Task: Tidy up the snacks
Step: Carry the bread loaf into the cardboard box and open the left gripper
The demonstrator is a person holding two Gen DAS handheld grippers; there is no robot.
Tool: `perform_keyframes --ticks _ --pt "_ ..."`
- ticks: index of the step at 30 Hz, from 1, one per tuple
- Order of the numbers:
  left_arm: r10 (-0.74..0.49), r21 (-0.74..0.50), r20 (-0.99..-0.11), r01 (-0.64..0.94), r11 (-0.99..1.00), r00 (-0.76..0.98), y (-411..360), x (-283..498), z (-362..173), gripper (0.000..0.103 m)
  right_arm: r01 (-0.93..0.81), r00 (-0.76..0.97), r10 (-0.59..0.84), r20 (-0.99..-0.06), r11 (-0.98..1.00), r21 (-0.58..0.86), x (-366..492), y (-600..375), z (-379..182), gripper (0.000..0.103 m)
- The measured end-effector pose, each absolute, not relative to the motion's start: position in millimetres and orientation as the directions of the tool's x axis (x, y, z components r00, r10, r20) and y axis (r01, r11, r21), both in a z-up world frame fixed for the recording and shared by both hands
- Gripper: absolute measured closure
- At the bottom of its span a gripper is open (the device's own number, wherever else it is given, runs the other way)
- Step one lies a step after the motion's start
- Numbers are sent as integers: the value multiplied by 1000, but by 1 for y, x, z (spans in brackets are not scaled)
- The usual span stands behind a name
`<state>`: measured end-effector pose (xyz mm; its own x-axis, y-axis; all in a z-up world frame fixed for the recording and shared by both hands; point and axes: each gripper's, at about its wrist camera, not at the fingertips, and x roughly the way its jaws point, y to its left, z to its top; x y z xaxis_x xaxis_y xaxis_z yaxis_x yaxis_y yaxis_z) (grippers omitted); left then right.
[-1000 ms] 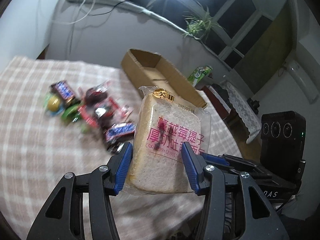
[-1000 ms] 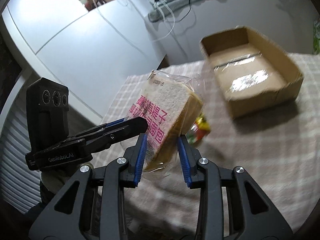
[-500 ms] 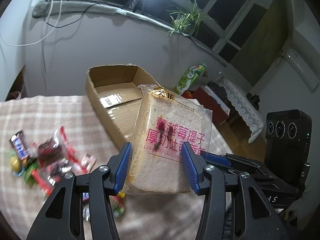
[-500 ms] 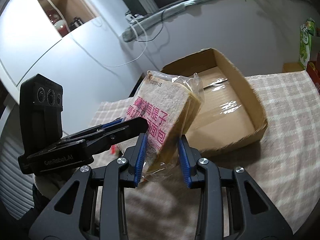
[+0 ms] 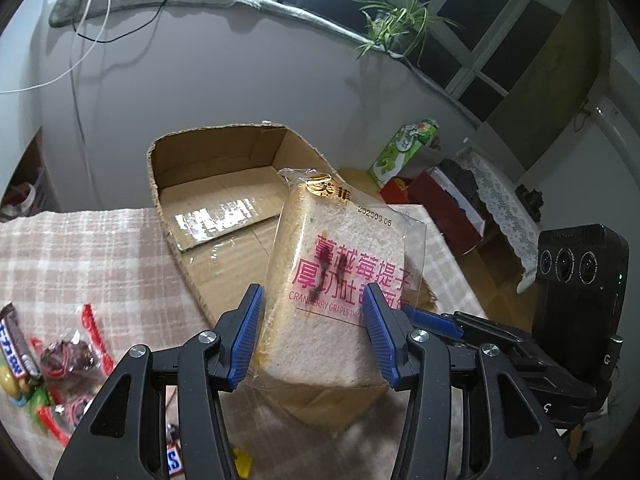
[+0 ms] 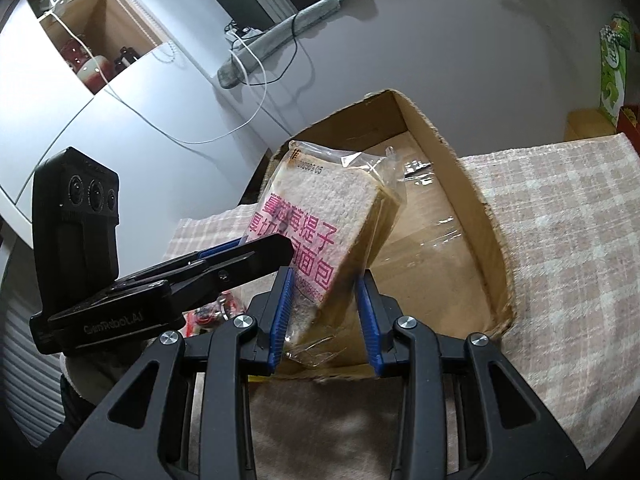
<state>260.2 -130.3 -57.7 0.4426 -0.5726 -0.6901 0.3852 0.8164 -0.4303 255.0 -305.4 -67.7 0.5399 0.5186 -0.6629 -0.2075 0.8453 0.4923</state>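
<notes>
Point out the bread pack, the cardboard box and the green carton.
bread pack [image 5: 340, 280], left wrist view, printed front face.
cardboard box [image 5: 216, 196], left wrist view, bare inner floor.
green carton [image 5: 402, 146], left wrist view, front panel.

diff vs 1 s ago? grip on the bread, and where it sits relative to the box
Both grippers carried the bread packet from above the loose snacks to the cardboard box; it now hangs over the box's near end. No grasp or release. Unchanged: the left gripper and the right gripper stay clamped on the packet, and the box holds no snacks.
</notes>
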Motion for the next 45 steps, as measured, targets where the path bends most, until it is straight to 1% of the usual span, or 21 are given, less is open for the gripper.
perform_keyframes --ticks 13,20,23,27,37,45 --pt "-565 -425 -713 386 819 415 -145 268 -65 55 -176 539 481 -692 867 466 263 -320 -75 69" --pt "-560 -422 -730 386 820 392 -158 273 -70 55 -140 561 434 -705 889 436 261 -329 -73 69" --pt "-549 -400 -737 399 825 395 -161 270 -70 55 -131 563 427 -707 891 434 260 -332 -73 69" --pt "-556 -401 -731 411 819 396 -163 266 -65 55 -131 573 414 -708 898 419 257 -330 -69 69" --pt "-533 -346 -713 432 833 457 -153 240 -40 55 -149 603 382 -700 917 371 234 -318 -44 69" --pt "-487 -274 -678 425 863 551 -124 198 -14 55 -170 640 319 -699 946 276 190 -280 -19 69"
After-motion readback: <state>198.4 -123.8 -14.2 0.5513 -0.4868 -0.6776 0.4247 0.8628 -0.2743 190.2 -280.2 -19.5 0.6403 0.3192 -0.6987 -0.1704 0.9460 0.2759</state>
